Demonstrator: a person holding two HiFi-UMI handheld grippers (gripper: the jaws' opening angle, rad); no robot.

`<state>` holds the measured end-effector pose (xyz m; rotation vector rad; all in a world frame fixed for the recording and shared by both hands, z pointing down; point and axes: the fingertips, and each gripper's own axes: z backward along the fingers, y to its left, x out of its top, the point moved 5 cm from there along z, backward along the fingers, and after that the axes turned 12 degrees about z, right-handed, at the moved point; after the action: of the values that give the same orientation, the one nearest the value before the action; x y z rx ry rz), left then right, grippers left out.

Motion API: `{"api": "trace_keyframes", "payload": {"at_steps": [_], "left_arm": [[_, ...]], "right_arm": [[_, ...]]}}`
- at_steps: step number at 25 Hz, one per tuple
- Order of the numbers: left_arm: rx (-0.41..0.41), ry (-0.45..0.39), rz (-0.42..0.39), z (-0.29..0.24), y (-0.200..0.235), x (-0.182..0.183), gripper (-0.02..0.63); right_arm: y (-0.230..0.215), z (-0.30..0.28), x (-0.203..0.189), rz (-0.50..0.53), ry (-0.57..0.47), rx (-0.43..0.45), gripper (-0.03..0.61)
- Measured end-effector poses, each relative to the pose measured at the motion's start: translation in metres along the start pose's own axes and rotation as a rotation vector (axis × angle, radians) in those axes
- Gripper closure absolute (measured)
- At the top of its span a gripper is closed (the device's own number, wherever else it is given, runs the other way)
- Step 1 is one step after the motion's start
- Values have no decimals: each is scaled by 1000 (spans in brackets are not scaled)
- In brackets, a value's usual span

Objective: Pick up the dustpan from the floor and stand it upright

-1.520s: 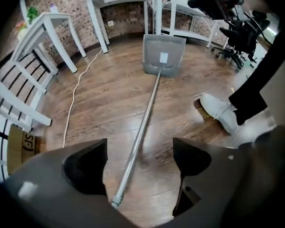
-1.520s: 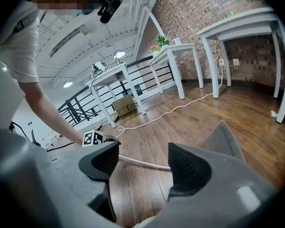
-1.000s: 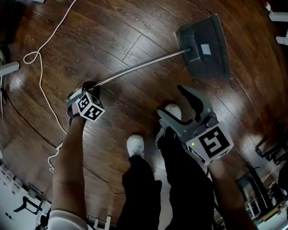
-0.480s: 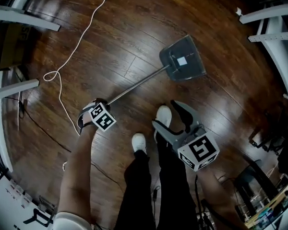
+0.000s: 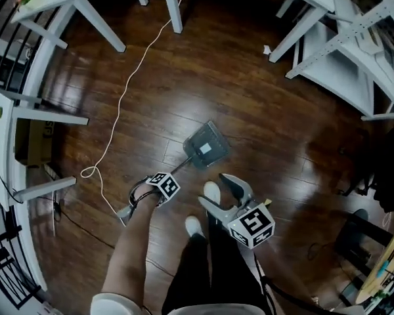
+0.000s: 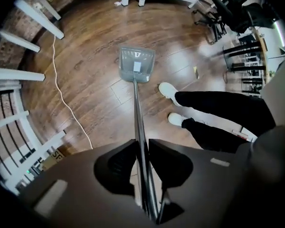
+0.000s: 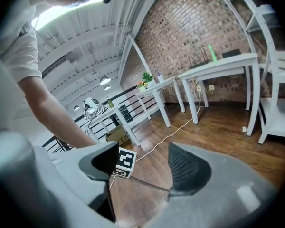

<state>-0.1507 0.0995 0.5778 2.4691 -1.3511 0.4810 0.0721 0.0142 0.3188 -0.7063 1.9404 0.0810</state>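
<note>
The grey dustpan (image 5: 205, 146) rests its pan on the dark wood floor, and its long metal handle (image 5: 180, 168) rises toward my left gripper (image 5: 159, 188). In the left gripper view the pan (image 6: 137, 64) lies far below and the handle (image 6: 138, 122) runs straight up between the jaws. My left gripper (image 6: 141, 148) is shut on the handle. My right gripper (image 5: 213, 190) hangs beside it, just right of the handle, open and holding nothing. The right gripper view shows my right gripper (image 7: 145, 163) with wide jaws, and beyond them the left gripper's marker cube (image 7: 124, 162) and the handle (image 7: 145, 183).
A white cable (image 5: 121, 104) loops across the floor to the left. White table legs (image 5: 98, 18) stand at the back, white shelving (image 5: 341, 58) on the right, a cardboard box (image 5: 34, 143) at the left. The person's white shoes (image 5: 195, 226) are right beneath the grippers.
Both grippers have risen a long way and the view has risen with them. The handle end has come up with the left gripper, so the handle stands steeper, pan end still low.
</note>
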Motion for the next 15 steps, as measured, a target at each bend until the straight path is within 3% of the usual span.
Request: {"api": "trace_keyframes", "payload": {"at_steps": [5, 8, 10, 13, 15], "left_arm": [[72, 211, -55, 46, -2, 56, 511], [131, 283, -97, 72, -9, 100, 514], [125, 284, -111, 82, -26, 127, 509], [37, 252, -77, 87, -61, 155, 429], [28, 208, -91, 88, -78, 169, 369]], "right_arm": [[-54, 52, 18, -43, -49, -136, 267], [-86, 83, 9, -87, -60, -221, 267], [-101, 102, -2, -119, -57, -268, 267], [-110, 127, -16, -158, -55, -315, 267], [-112, 139, -21, -168, -57, -332, 267]]}}
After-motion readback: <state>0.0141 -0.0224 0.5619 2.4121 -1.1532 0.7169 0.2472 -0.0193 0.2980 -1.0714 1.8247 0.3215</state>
